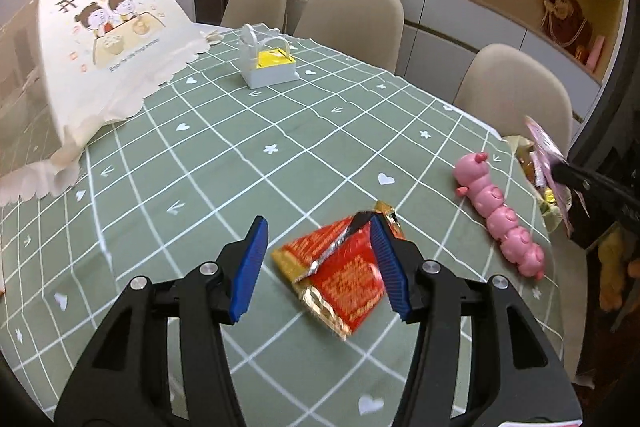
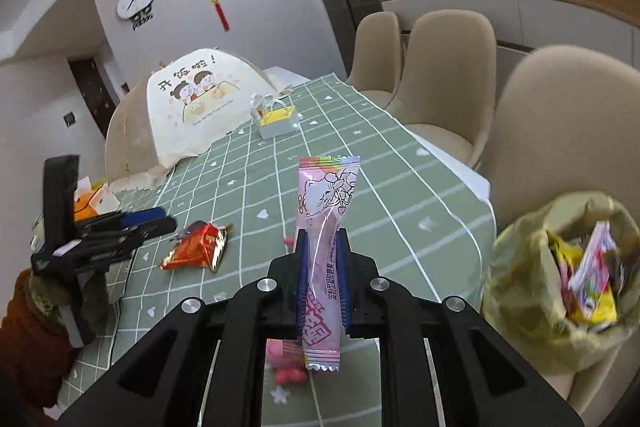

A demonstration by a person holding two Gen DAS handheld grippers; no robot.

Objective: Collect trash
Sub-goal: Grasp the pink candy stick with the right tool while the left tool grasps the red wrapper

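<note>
A crumpled red and gold wrapper point(image 1: 340, 267) lies on the green checked tablecloth point(image 1: 240, 167). My left gripper point(image 1: 318, 223) hovers open over it, one blue pad to each side, not pressing on it. The right wrist view shows the same wrapper point(image 2: 196, 247) just ahead of the left gripper point(image 2: 160, 223). My right gripper point(image 2: 322, 239) is shut on a long pink wrapper point(image 2: 328, 195), held upright above the table's right end. A yellow-green trash bag point(image 2: 520, 267) full of wrappers stands open to its right, off the table edge.
A pink caterpillar toy point(image 1: 500, 219) lies near the table's right edge. A cream food cover point(image 1: 112, 39) and a white box with a yellow top point(image 1: 268, 67) sit farther back. Beige chairs point(image 1: 348, 23) line the far side.
</note>
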